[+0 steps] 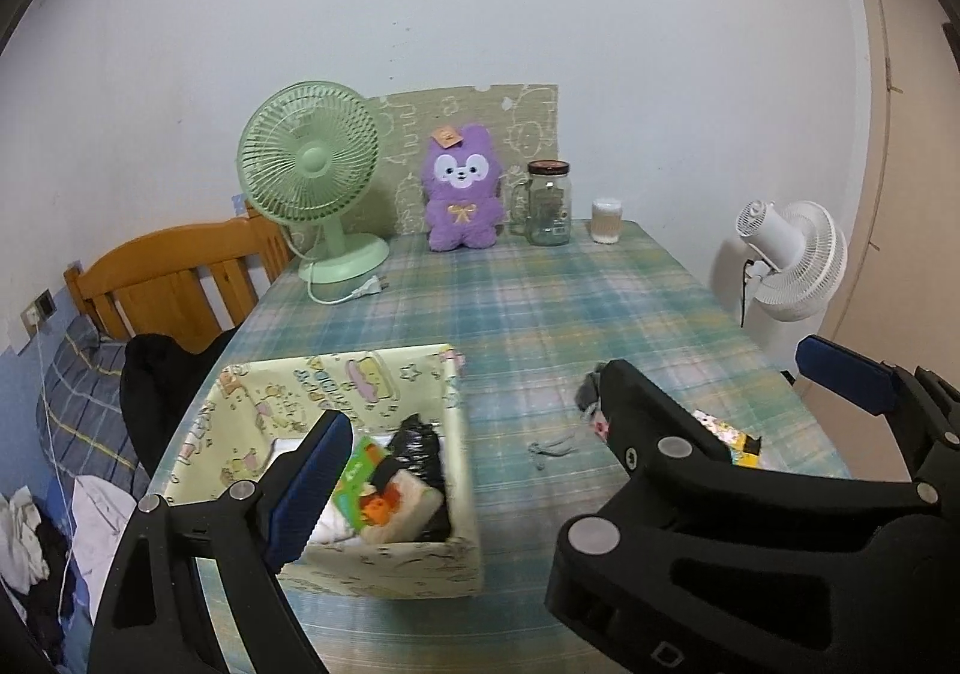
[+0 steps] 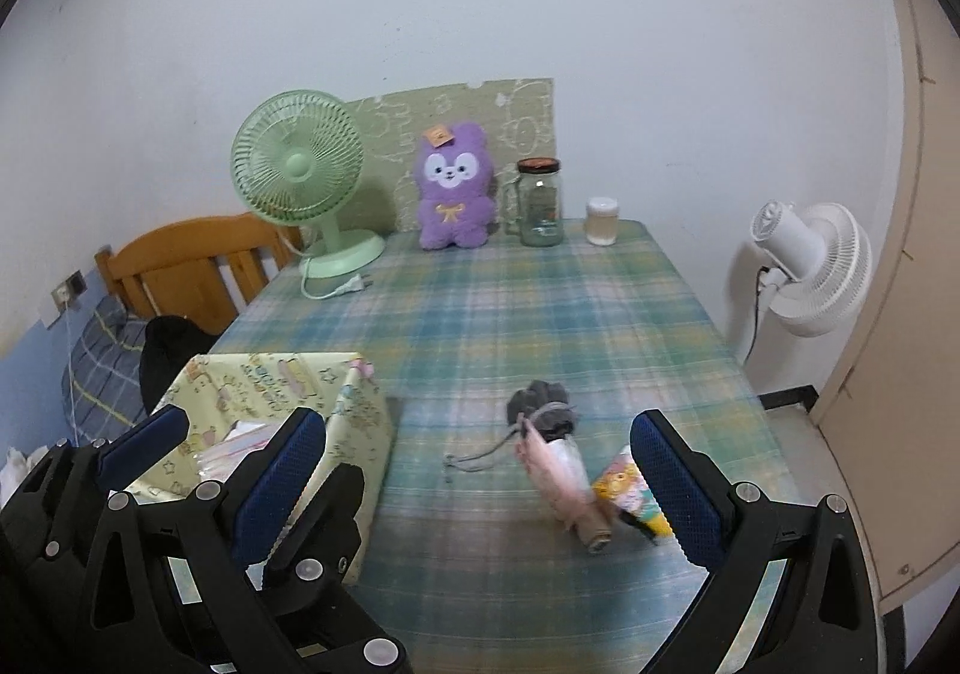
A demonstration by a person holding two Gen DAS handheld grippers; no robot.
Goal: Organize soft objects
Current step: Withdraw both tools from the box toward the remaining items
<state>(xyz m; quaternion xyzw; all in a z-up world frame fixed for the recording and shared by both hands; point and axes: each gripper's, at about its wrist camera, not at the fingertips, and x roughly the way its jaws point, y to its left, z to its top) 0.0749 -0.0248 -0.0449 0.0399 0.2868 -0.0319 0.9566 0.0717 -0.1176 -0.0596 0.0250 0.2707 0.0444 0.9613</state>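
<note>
A yellow-green fabric storage box (image 1: 420,560) stands at the table's front left and holds several soft items, among them a black one (image 1: 417,449) and a green packet (image 1: 354,485). The box also shows in the right wrist view (image 2: 360,410). A pink and grey rolled pouch with a cord (image 2: 555,449) and a small yellow cartoon packet (image 2: 630,491) lie on the plaid cloth to the box's right. My left gripper (image 1: 585,443) is open and empty, above the box's right side. My right gripper (image 2: 480,476) is open and empty, just before the pouch.
At the table's far end stand a green desk fan (image 1: 309,164), a purple plush toy (image 1: 462,191), a glass jar (image 1: 547,203) and a small white container (image 1: 607,221). A white fan (image 1: 792,260) stands beyond the right edge. A wooden bed frame (image 1: 174,278) lies left.
</note>
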